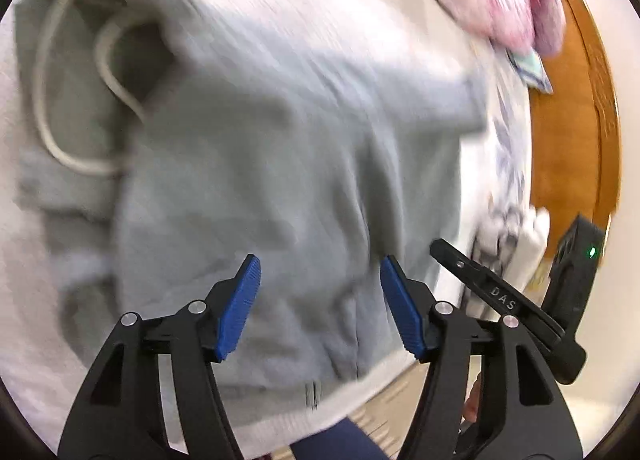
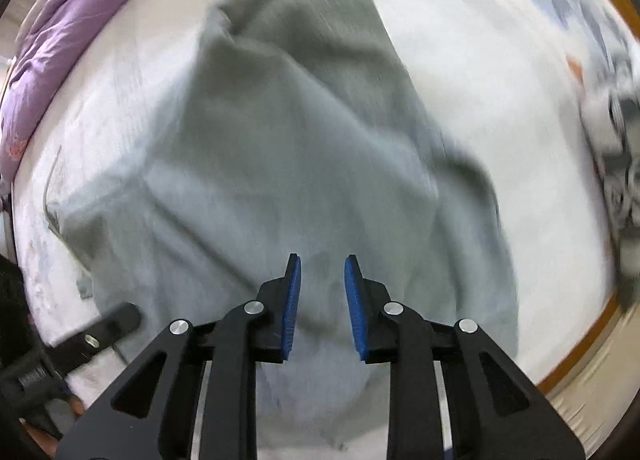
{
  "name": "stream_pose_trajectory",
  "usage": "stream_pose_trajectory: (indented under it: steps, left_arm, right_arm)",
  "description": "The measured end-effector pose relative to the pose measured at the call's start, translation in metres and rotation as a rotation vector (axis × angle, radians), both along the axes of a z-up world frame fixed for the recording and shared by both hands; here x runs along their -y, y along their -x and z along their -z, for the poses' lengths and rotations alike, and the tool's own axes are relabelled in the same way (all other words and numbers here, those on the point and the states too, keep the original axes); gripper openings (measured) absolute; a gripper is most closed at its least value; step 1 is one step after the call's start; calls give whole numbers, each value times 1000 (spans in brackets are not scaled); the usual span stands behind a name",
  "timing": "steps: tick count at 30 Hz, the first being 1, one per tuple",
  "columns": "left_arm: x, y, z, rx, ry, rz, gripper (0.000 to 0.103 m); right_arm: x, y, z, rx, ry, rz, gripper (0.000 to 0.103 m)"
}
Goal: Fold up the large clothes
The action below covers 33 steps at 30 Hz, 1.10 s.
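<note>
Nearest, the left hand-held gripper hovers spread and the right hand-held gripper partly spread, both holding nothing above the grey hoodie, seemingly ready to pinch its hem. The hoodie lies rumpled on the bed; beyond it, a purple quilt.

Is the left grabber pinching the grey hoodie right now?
No, the left gripper is wide open with its blue pads apart, and the grey hoodie lies spread beyond them.
</note>
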<state>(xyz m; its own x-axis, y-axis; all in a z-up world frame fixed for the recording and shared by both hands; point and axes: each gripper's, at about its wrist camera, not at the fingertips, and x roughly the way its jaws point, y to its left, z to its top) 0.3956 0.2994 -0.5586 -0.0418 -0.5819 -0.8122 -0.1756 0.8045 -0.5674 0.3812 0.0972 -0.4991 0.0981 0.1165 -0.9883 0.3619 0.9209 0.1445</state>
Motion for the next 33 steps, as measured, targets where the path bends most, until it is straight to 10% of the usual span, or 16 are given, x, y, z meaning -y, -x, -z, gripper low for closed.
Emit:
stream_pose_trajectory:
  steps: [8, 15, 22, 24, 26, 27, 33]
  left_arm:
    - [-65, -55, -26, 48, -17, -197, 73]
    - [-114, -80, -18, -15, -152, -362, 79]
    - [-96, -98, 32, -158, -259, -370, 79]
    - [-96, -100, 35, -145, -277, -379, 70]
    - [-97, -99, 33, -108, -280, -383, 27]
    - [-97, -97, 31, -90, -277, -377, 24]
    - [-89, -60, -21, 26, -245, -368, 11]
  right_arm:
    - [26, -39, 48, -106, -127, 84, 22]
    - [45, -99, -22, 70, -155, 192, 72]
    - [46, -151, 24, -64, -162, 232, 75]
    - [49, -150, 29, -27, -191, 262, 54]
    - [54, -141, 28, 9, -239, 269, 26]
    - [57, -138, 23, 30, -256, 267, 16]
    - [68, -102, -11, 96, -268, 210, 6]
